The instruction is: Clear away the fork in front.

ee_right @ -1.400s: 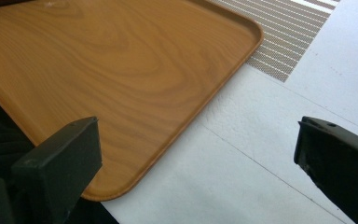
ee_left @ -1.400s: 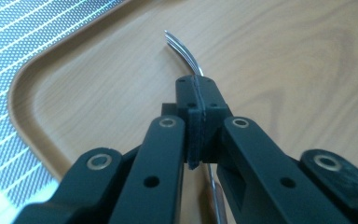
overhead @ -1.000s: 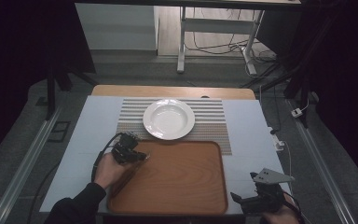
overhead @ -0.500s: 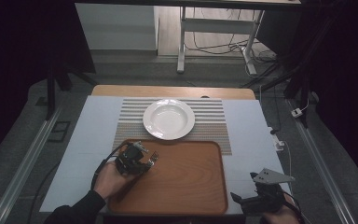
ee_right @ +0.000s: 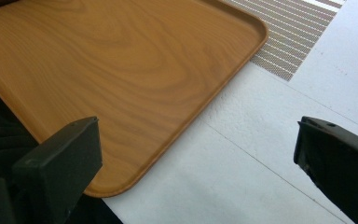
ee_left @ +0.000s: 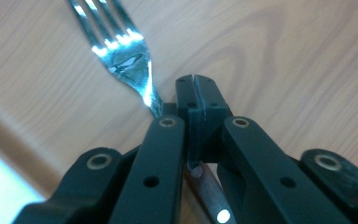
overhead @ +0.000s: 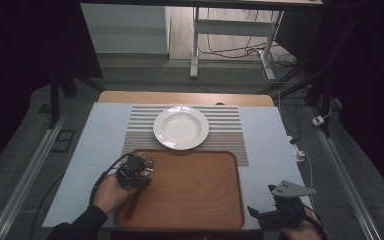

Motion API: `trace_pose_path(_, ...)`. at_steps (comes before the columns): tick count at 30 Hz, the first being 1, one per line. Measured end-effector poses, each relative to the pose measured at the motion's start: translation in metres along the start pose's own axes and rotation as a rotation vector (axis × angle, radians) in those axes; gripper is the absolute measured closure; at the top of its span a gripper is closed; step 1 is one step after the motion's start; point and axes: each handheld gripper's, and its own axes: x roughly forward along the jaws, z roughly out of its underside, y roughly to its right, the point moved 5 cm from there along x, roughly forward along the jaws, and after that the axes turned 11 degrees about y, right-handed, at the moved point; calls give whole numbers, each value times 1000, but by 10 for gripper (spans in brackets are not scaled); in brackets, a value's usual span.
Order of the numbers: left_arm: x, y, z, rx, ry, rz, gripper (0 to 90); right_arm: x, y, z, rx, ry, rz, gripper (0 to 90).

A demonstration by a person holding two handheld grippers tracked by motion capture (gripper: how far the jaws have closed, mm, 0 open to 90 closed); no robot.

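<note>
Though tiny from above, L tongs (ee_left: 196, 88) pinched on fork (ee_left: 121, 51); R tongs (ee_right: 196, 163) wide.

On the tabletop (overhead: 100, 145) a tray (overhead: 200, 195) lies at the near middle, its near edge close to the tabletop's near edge. Just beyond it a placemat (overhead: 230, 125) stretches left to right, the tray's far edge overlapping the mat's near strip. A plate (overhead: 181, 127) sits on the middle of the mat, its near rim just short of the tray's far edge. A fork (ee_left: 121, 51) lies on the tray at its left side, and the left claw (overhead: 136, 171) sits over it there. The right claw (overhead: 275, 215) is off the tray's near right corner, above the bare tabletop.
</note>
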Motion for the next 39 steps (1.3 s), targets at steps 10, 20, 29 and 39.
trace_pose_path(10,-8,-12,10,-54,-11,-2,888,0,0,0,0,-3,-2,14)
trace_pose_path(20,-16,-24,19,-103,-33,-22,887,0,0,0,4,-3,-3,15)
trace_pose_path(29,-23,-23,13,-90,54,-5,786,0,1,0,12,-4,2,15)
trace_pose_path(39,-37,-12,6,-57,170,8,547,0,2,0,22,-1,5,15)
